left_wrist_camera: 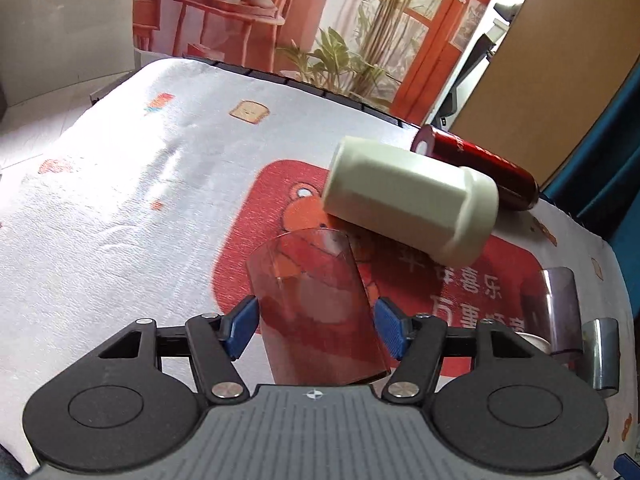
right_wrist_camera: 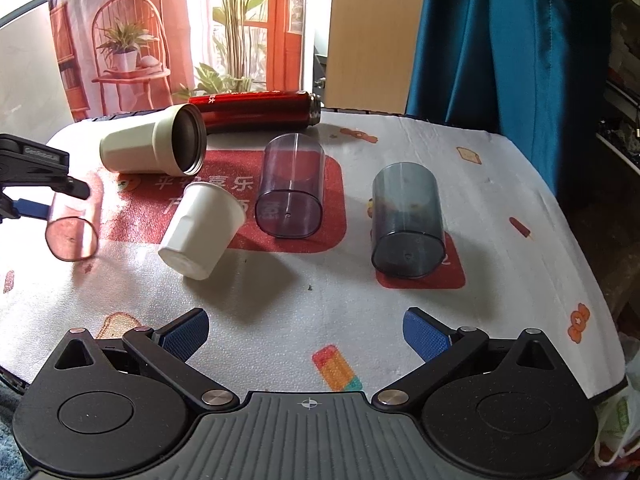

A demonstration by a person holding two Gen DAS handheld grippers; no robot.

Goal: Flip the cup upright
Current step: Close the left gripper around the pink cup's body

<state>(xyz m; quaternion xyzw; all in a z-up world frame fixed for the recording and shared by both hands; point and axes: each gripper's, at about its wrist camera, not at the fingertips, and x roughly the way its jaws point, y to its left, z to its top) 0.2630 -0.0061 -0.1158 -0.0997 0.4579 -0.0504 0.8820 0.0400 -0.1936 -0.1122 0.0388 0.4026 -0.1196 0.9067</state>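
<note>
Left tool (left_wrist_camera: 316,330) clamping pink cup (left_wrist_camera: 316,312) at desk's (right_wrist_camera: 280,300) left edge, tilted, not yet upright; right tool (right_wrist_camera: 306,334) wide, holding nothing.

- Tablecloth (right_wrist_camera: 280,304): white, scattered toast and ice-lolly prints, red panel with white characters.
- Held cup (left_wrist_camera: 316,308): clear pink-red, left of the cream tumbler.
- Cream tumbler (right_wrist_camera: 154,144): off-white, dark inside.
- Flask (right_wrist_camera: 256,110) behind tumbler: glossy red.
- Paper cup (right_wrist_camera: 200,230): plain white.
- Two clear cups: purple-grey (right_wrist_camera: 290,184), blue-grey (right_wrist_camera: 406,226).
- Gripper pads (left_wrist_camera: 390,328): blue.
- Curtain (right_wrist_camera: 500,60): teal.
</note>
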